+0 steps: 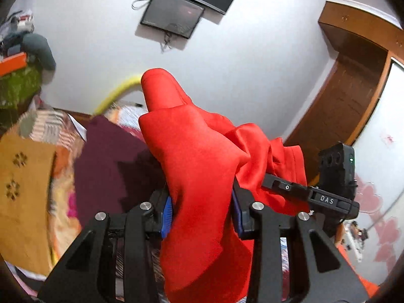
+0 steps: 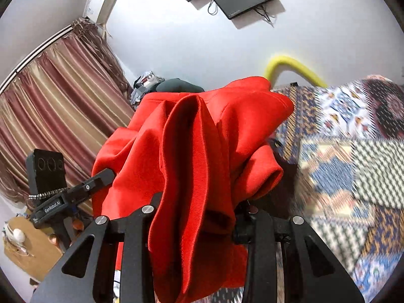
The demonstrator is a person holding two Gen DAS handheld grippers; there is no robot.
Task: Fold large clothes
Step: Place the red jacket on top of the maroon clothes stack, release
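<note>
Red garment (image 1: 202,156) is soft, floppy knit, bunched up in the air over the bed (image 2: 341,151); left gripper (image 1: 202,212) and right gripper (image 2: 199,217) both clamp thick folds, better grabbing hems or corners

Red garment (image 1: 202,156), maroon cloth (image 1: 111,161), multicoloured patchwork bedspread (image 2: 341,151), striped curtain (image 2: 55,96).

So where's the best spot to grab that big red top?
Probably the ribbed hem band of the red top, taken from its two ends so it hangs flat. Both the left gripper and the right gripper are clamped on bunched folds instead.
</note>
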